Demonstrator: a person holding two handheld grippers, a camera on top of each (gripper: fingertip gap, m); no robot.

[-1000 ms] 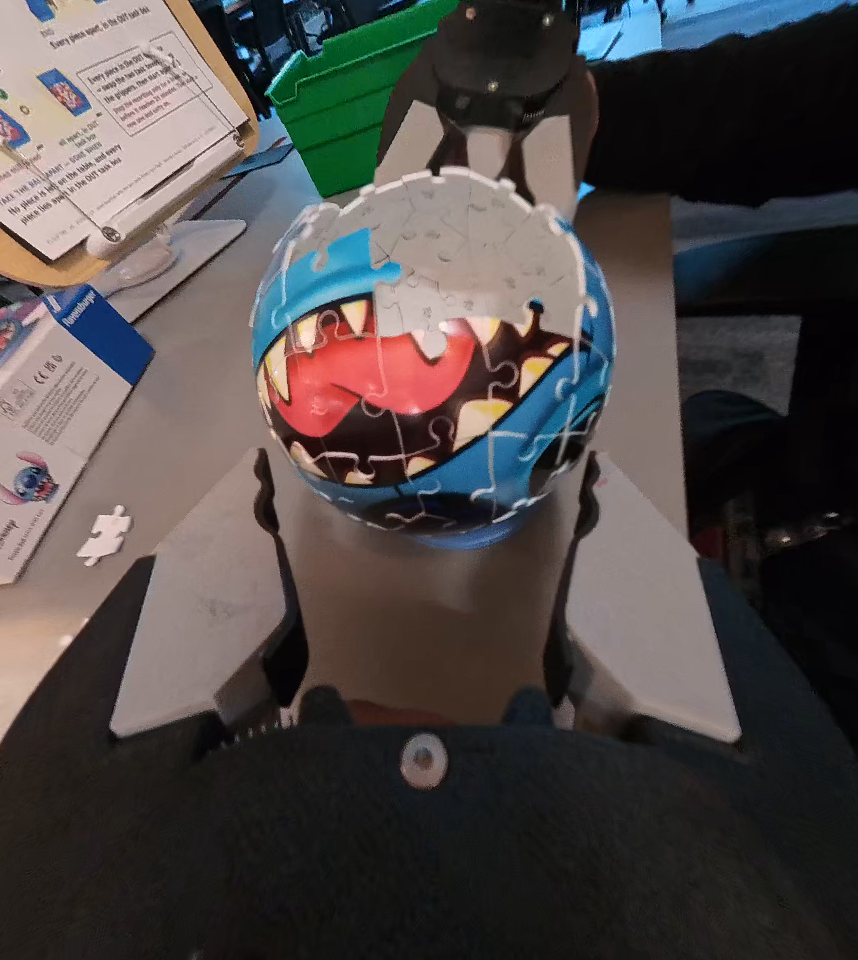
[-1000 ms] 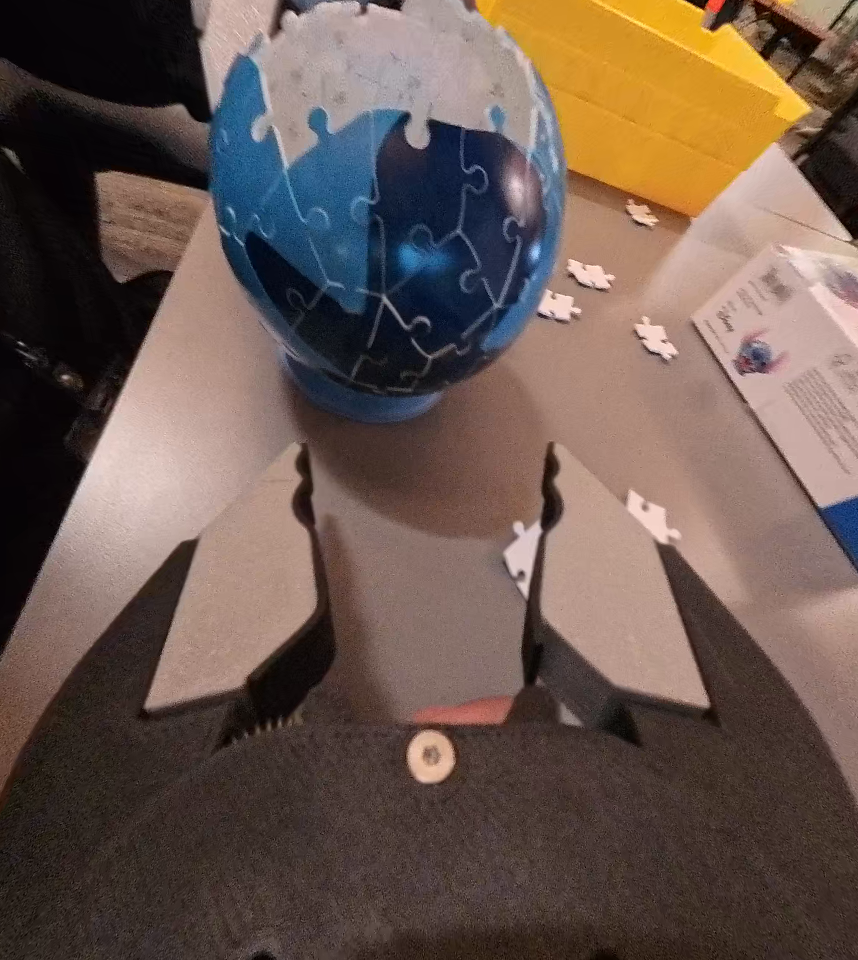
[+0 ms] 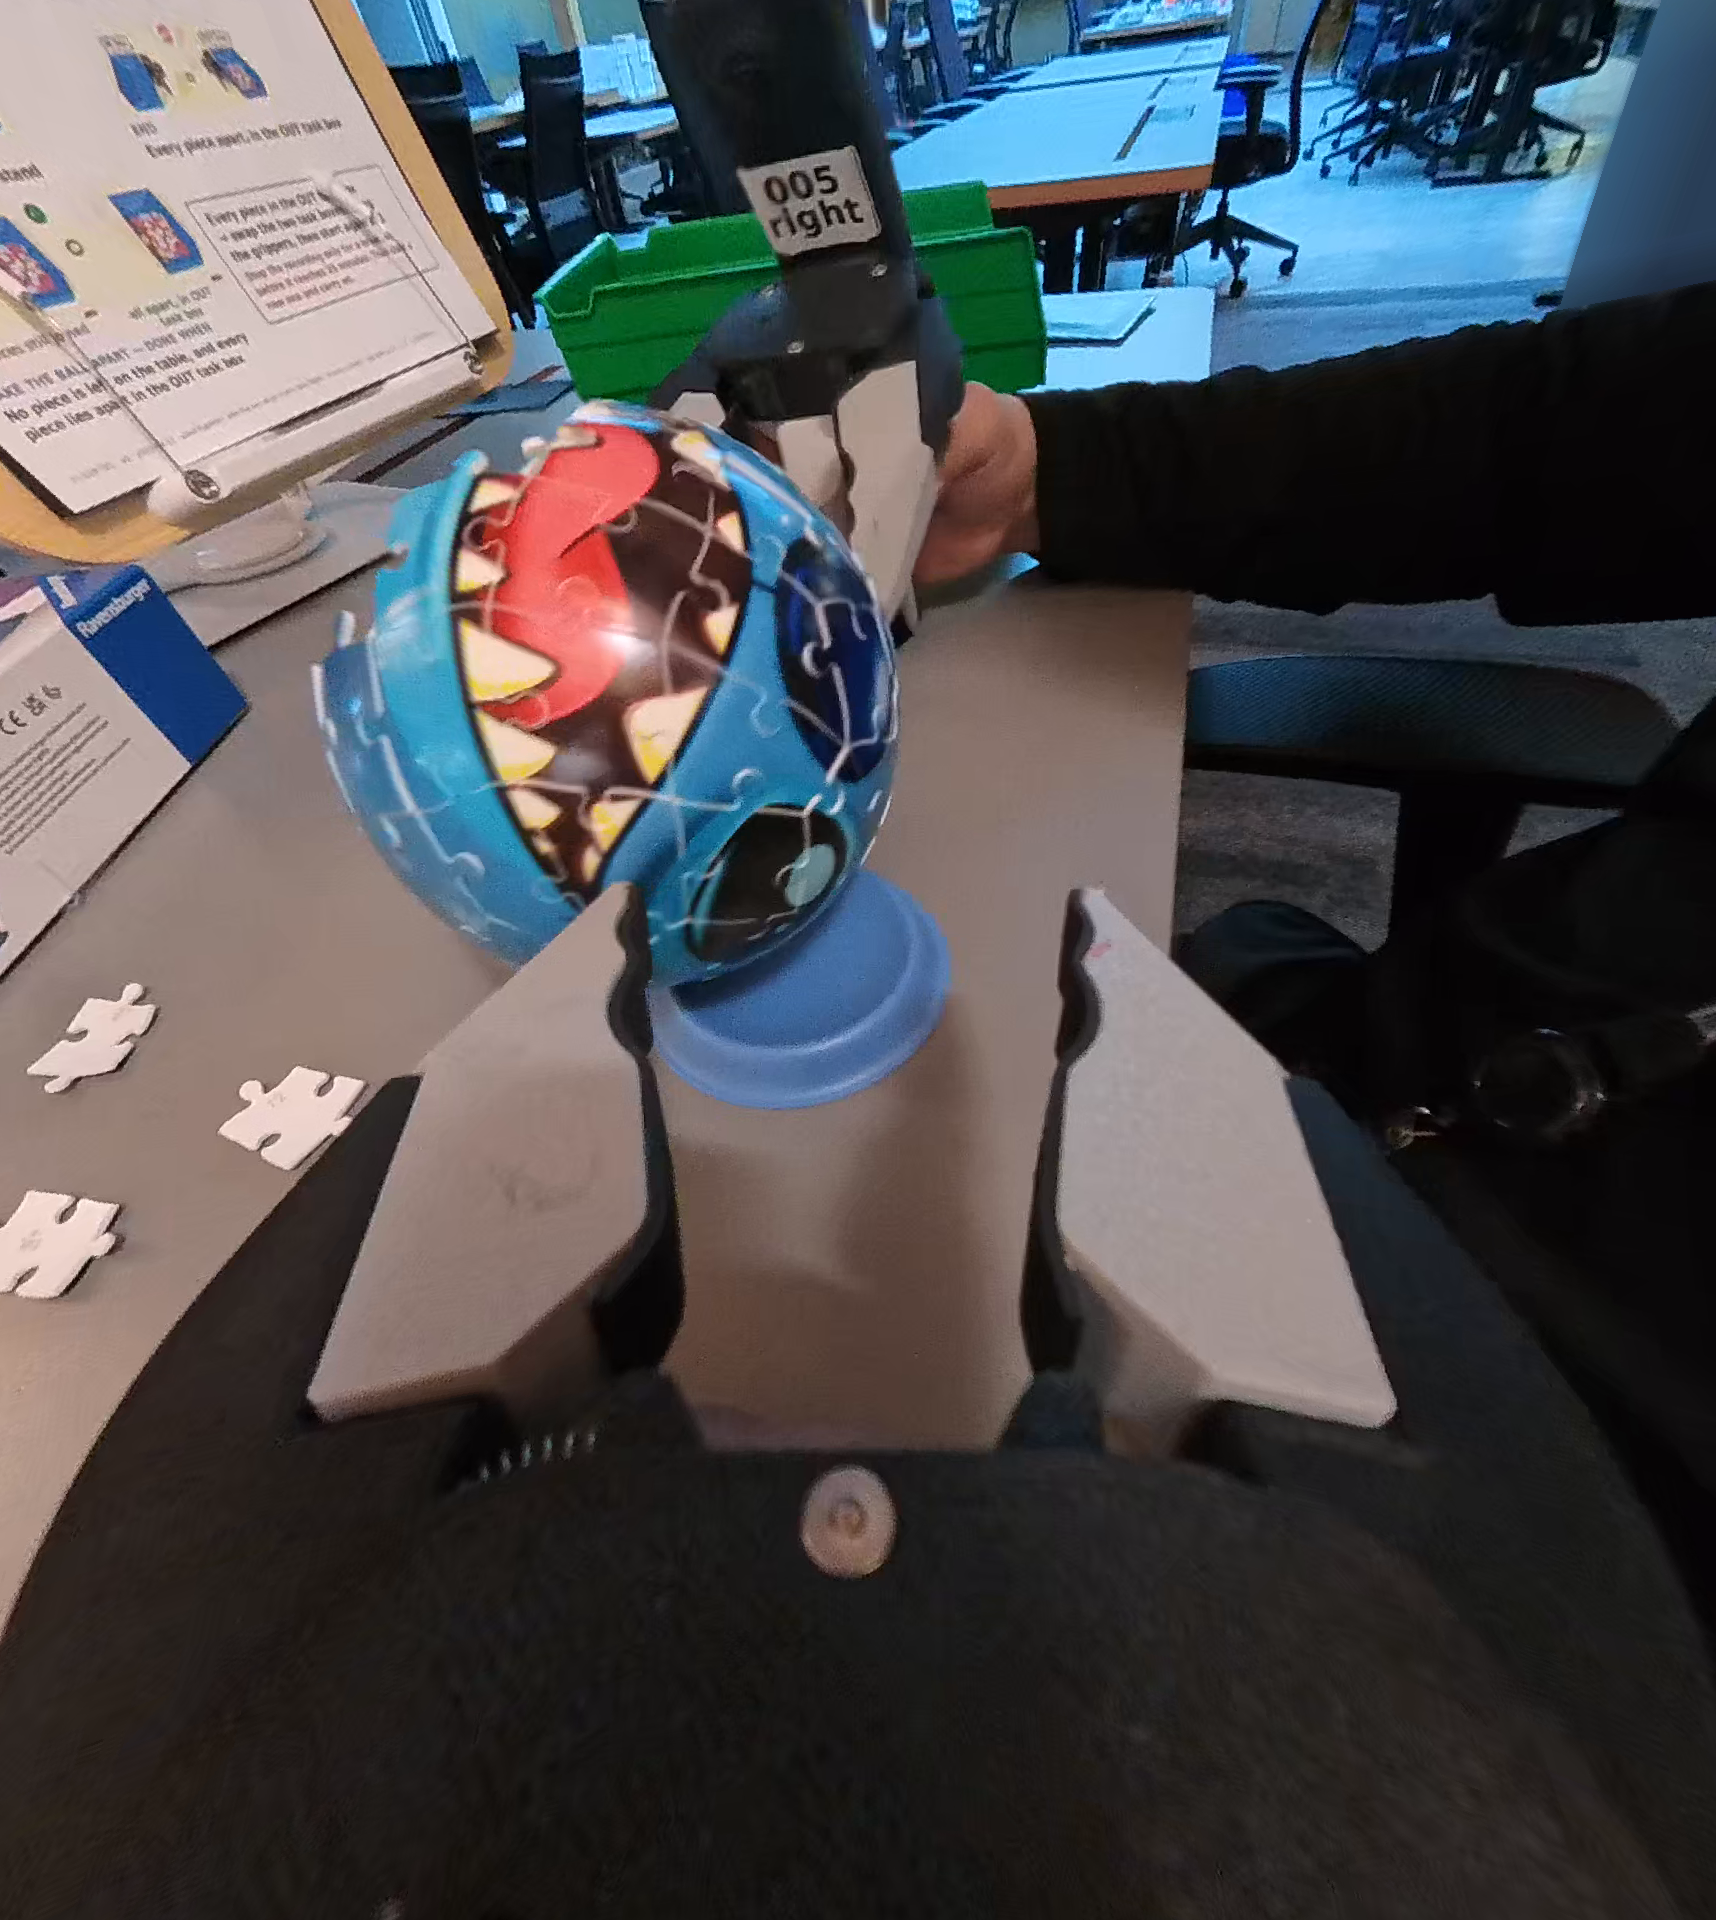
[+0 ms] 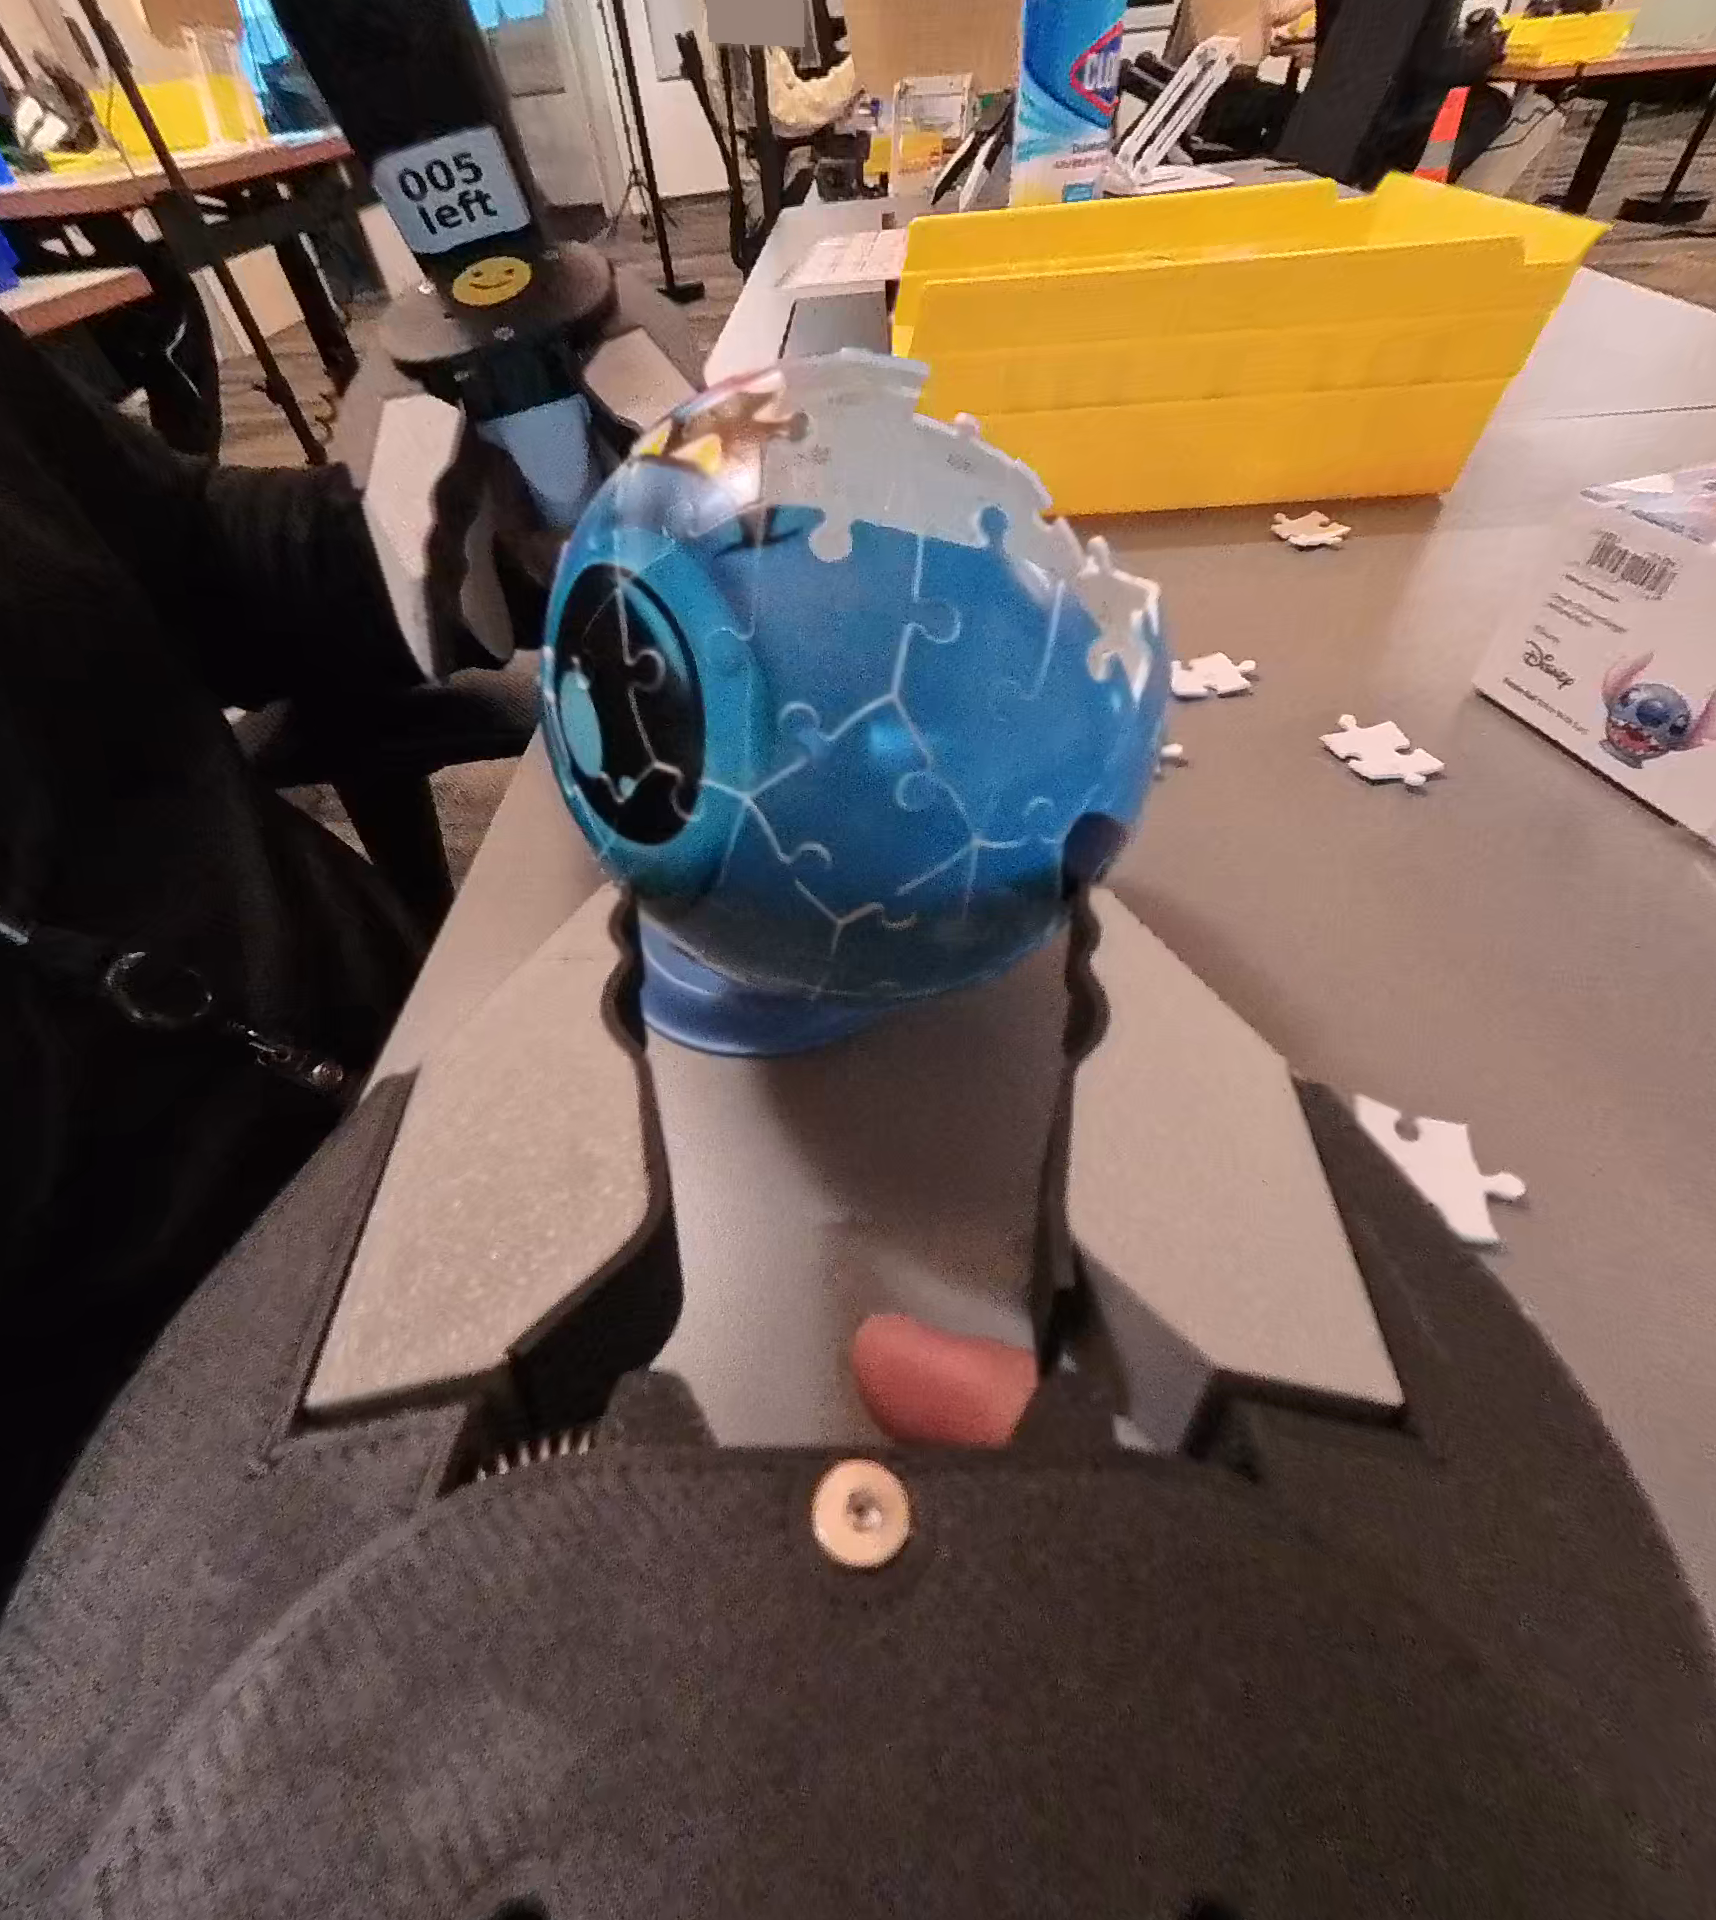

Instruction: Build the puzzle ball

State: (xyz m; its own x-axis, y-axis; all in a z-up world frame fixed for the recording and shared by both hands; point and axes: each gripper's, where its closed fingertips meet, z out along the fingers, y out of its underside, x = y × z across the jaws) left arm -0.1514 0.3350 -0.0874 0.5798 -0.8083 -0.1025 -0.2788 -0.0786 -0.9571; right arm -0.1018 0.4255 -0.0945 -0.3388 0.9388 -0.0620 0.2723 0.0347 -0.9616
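Observation:
The partly built puzzle ball (image 3: 615,686) is blue with a red mouth and yellow teeth. It sits tilted on its blue stand (image 3: 802,1018), its jagged open side leaning away to the left. My left gripper (image 3: 854,935) is open and empty, its fingertips level with the stand just in front. In the right wrist view the ball (image 4: 854,727) shows a black eye and white piece backs along its open rim. My right gripper (image 4: 849,914) is open, its fingertips at the ball's lower sides above the stand (image 4: 729,1008). Each gripper shows behind the ball in the other's view.
Loose white pieces (image 3: 293,1112) (image 4: 1379,750) lie on the grey table. The puzzle box (image 3: 23,748) and an instruction sheet (image 3: 158,239) stand left, a green bin (image 3: 979,281) behind, a yellow bin (image 4: 1218,353) opposite. The table edge runs close by the ball, beside a person's dark sleeve (image 3: 1405,436). Some 12 cm of space lies between my two pairs of fingers.
The ball has tipped over on its stand: its open top now leans sideways and an eye faces down toward the left gripper. Both grippers sit lower and nearer the ball.

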